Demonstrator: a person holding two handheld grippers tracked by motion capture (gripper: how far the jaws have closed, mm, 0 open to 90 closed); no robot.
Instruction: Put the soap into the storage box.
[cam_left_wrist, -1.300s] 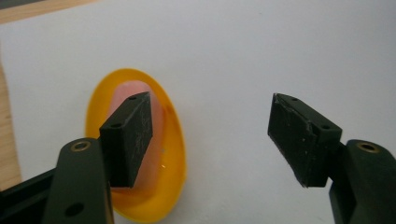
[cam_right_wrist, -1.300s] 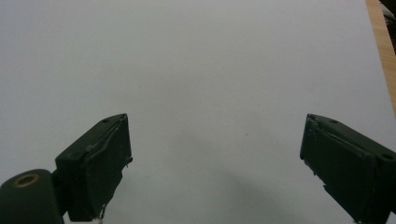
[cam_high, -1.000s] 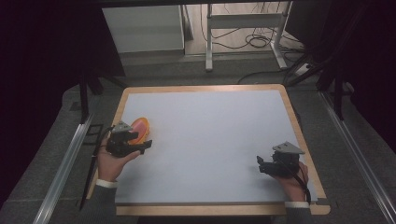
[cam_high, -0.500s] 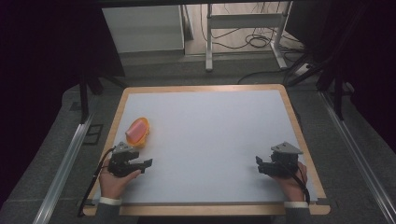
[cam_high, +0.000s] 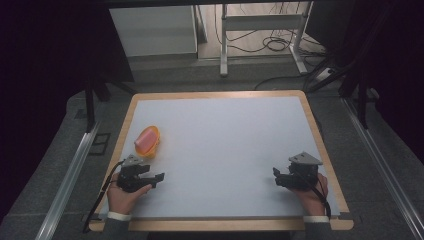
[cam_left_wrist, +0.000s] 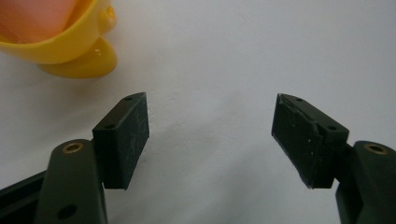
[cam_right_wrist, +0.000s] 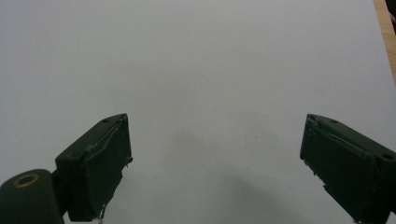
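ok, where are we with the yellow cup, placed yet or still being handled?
Looks placed: the yellow cup with something pink inside sits on the white table near its left edge, nothing gripping it. In hand: nothing. The left gripper sits nearer the person than the cup, fingers apart and empty; the right gripper rests open at the right. No other items left on the table.

Lab – test table (cam_high: 220, 95), floor cables (cam_high: 272, 42)

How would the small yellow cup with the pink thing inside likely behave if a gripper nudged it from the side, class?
The yellow cup looks like thin, glossy plastic, so it is probably light and would slide easily on the smooth white table. In the left gripper view it stands on a narrow foot under a wider bowl, so a high push may tip it. Its pink contents might spill.
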